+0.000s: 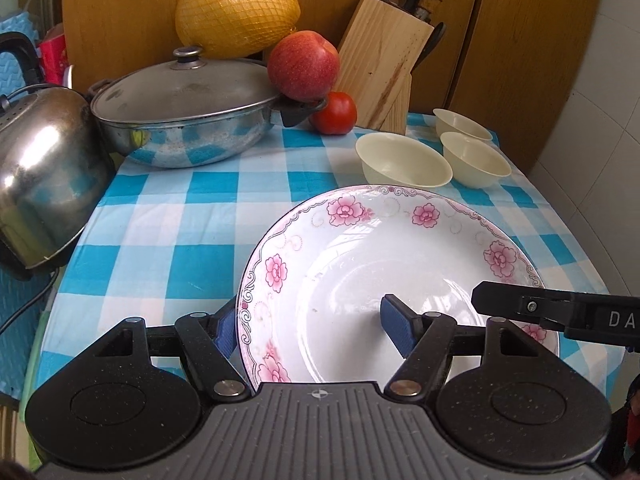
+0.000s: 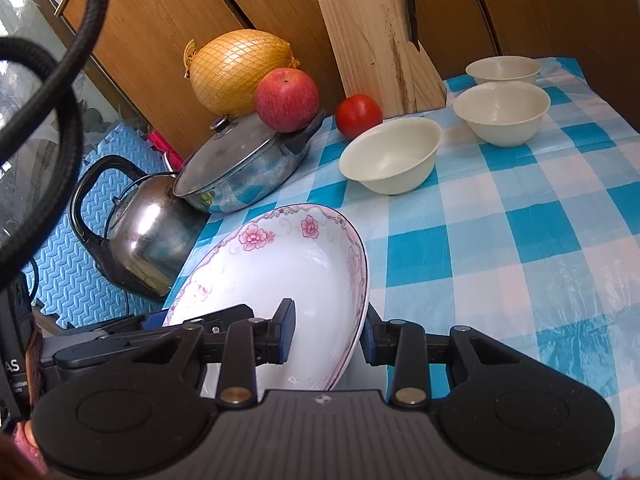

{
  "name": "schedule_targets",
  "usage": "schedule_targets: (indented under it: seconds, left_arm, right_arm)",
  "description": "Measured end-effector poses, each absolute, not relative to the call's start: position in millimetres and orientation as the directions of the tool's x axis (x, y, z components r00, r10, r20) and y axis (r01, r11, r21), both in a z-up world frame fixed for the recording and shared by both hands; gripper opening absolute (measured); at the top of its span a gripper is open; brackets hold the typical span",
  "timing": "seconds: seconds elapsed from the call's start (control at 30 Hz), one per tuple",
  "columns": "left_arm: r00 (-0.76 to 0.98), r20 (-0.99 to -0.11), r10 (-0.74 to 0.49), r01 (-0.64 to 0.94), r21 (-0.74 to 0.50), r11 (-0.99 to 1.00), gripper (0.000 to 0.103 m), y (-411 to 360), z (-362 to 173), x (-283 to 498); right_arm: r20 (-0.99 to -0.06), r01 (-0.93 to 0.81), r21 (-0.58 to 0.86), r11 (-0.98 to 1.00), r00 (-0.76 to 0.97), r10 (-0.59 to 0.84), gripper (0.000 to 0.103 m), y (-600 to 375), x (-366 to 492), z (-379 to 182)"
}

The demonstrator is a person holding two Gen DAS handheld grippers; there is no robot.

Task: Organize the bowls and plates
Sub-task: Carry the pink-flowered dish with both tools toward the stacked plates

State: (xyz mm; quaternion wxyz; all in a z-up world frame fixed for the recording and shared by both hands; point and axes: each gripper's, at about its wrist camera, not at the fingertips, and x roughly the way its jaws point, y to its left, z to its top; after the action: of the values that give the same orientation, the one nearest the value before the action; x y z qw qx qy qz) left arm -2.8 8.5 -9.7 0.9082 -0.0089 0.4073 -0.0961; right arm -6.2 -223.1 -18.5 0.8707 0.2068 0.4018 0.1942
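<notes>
A white deep plate with pink flowers (image 1: 400,248) sits at the near edge of the checked table; it also shows in the right wrist view (image 2: 280,264). My left gripper (image 1: 308,328) is open, its jaws standing either side of the plate's left rim, one pad inside and one outside. My right gripper (image 2: 328,328) is open and straddles the plate's right rim the same way; its finger shows in the left wrist view (image 1: 520,304). Three cream bowls (image 1: 404,160) (image 1: 476,158) (image 1: 460,122) stand apart at the back right, also in the right wrist view (image 2: 392,154) (image 2: 502,112) (image 2: 502,68).
A lidded steel pan (image 1: 184,116) with an apple (image 1: 304,64) on its handle stands back left, a netted pomelo (image 1: 236,8) behind. A tomato (image 1: 334,114) and a wooden knife block (image 1: 380,60) stand at the back. A steel kettle (image 1: 44,168) is at the left edge.
</notes>
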Motion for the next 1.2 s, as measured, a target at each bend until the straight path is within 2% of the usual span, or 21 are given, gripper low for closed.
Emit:
schedule_targets:
  seconds: [1.2]
  left_arm:
    - [0.616,-0.772,-0.154,0.182,-0.051,0.982,0.077,9,-28,-18]
  right_arm:
    - [-0.668,-0.199,0.458,0.866,0.566,0.483,0.034,-209,-25,-35]
